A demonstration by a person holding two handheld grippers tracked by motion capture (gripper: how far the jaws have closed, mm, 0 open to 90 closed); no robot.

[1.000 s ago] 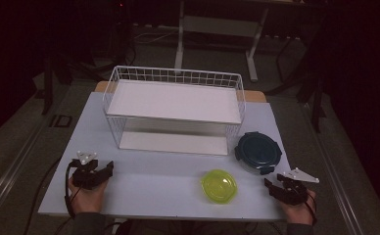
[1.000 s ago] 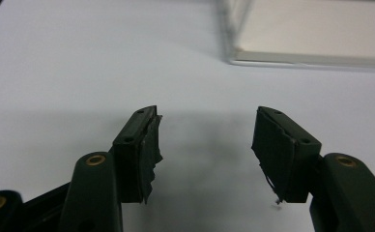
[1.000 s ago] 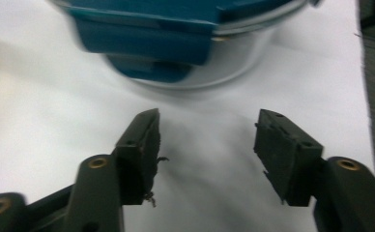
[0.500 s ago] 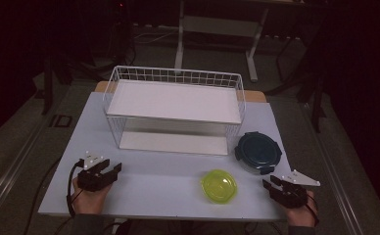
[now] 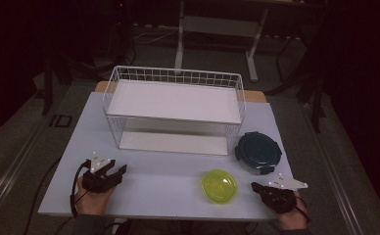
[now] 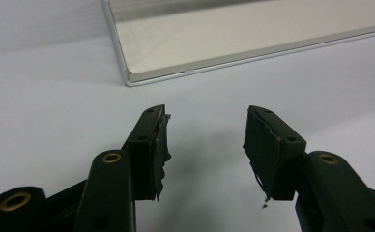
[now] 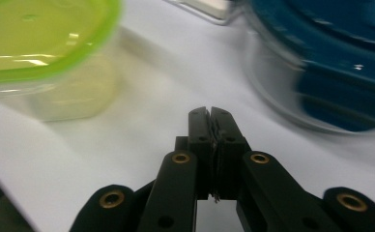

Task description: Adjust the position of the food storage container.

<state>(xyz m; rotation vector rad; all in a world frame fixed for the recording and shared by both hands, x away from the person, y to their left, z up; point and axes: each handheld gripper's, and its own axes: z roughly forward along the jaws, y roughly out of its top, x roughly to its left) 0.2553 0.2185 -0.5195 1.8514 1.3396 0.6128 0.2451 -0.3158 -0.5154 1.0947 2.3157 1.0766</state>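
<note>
Your nearest work is the yellow-green container [image 5: 219,185], sitting on the worktop [image 5: 168,181] near its front edge, just ahead and to the left of your right tool [image 5: 261,188], with the dark blue container [image 5: 258,152] behind it to the right, close to the wire rack [image 5: 174,108]. In the right gripper view the yellow-green container [image 7: 40,53] looks like thin, translucent plastic with a bright lid that overhangs the body; judge it light, fairly stiff at the rim but springy in the walls, and slick, so it may skate across the smooth surface if you nudge it. Take hold across the lid's rim, or pinch the side wall just under the lip, where the overhang gives the jaws something to catch. Your right tool [image 7: 209,116] is clenched on nothing, jaws pressed together, so it must be spread before it can take anything. Your left tool [image 6: 206,130] is released, jaws wide apart, hovering low over bare worktop well to the left, pointing toward the rack's lower shelf [image 6: 234,34]. The dark blue container [image 7: 330,58] stands just beside the path on your right; its latches could snag a wide approach. Nothing lies between the right tool and the yellow-green container, though the worktop's front edge is close, leaving little room to pull back.
</note>
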